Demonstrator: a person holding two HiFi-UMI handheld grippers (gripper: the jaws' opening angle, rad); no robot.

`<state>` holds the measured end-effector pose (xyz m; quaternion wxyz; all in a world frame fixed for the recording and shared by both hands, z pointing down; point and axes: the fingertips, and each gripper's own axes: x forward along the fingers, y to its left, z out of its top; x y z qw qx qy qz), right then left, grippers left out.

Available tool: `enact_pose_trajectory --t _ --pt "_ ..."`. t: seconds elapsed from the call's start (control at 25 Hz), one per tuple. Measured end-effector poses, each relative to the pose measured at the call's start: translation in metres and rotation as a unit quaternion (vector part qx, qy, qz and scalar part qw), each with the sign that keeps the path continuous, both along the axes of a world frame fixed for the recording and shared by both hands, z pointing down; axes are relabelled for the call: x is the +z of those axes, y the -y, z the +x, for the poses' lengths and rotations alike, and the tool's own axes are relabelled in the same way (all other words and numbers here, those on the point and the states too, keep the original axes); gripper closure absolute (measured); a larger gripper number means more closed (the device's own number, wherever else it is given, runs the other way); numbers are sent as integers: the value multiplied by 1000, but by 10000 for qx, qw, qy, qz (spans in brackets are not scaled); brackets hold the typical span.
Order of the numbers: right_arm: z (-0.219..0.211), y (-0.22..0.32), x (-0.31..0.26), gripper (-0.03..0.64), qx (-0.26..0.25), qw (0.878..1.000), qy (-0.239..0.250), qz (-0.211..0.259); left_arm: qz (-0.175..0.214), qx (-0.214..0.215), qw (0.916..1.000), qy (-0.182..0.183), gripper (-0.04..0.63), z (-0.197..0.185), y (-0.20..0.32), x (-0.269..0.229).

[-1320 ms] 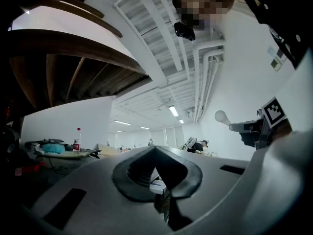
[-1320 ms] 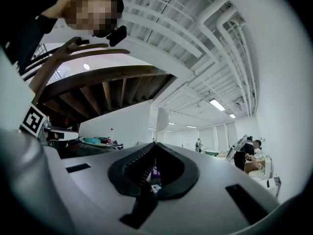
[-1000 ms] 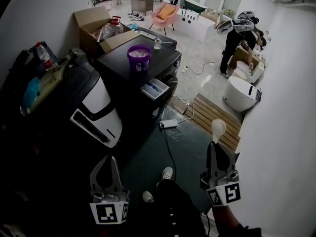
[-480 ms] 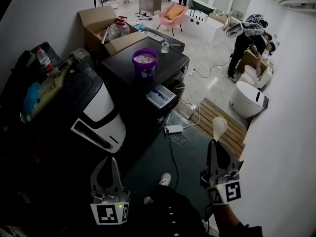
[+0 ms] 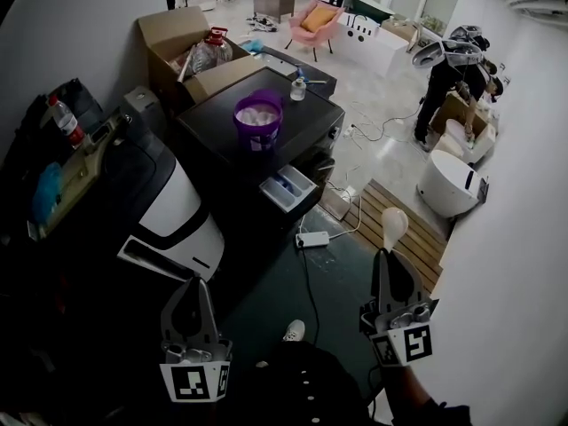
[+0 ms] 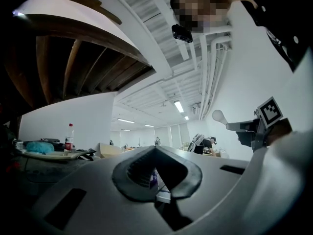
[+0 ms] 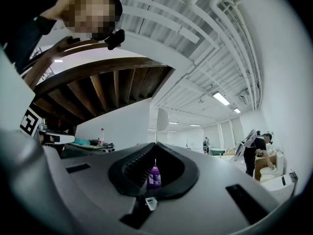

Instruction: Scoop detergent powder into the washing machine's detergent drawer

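step: carry scoop to powder | right gripper [image 5: 388, 263] clenched on white scoop [image 5: 393, 227]; left gripper [image 5: 199, 289] closed, empty | purple powder tub [image 5: 257, 118] atop washing machine [image 5: 303, 105], drawer [image 5: 288, 187] open at its front, both grippers well short of it | plan: approach tub squarely, bowl level

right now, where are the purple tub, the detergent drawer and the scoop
purple tub [image 5: 257, 138], head view, on its side wall
detergent drawer [image 5: 300, 200], head view, on its front rim
scoop [image 5: 393, 225], head view, on its white bowl
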<state>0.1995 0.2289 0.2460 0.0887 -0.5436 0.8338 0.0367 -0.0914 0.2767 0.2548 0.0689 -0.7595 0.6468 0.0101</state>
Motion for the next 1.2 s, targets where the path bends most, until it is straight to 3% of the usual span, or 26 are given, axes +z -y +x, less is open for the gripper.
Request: enact_pose_trajectory --t 0.48,0.68,1.2 --pt "16 71 16 584 -334 9993 84 -132 -189 -352 9991 160 588 18 53 4" --pt "18 92 29 584 -300 9982 284 -433 -384 -463 9980 183 588 18 64 15" --pt "7 151 23 584 -267 9994 77 -208 -236 -276 9993 122 588 7 137 14"
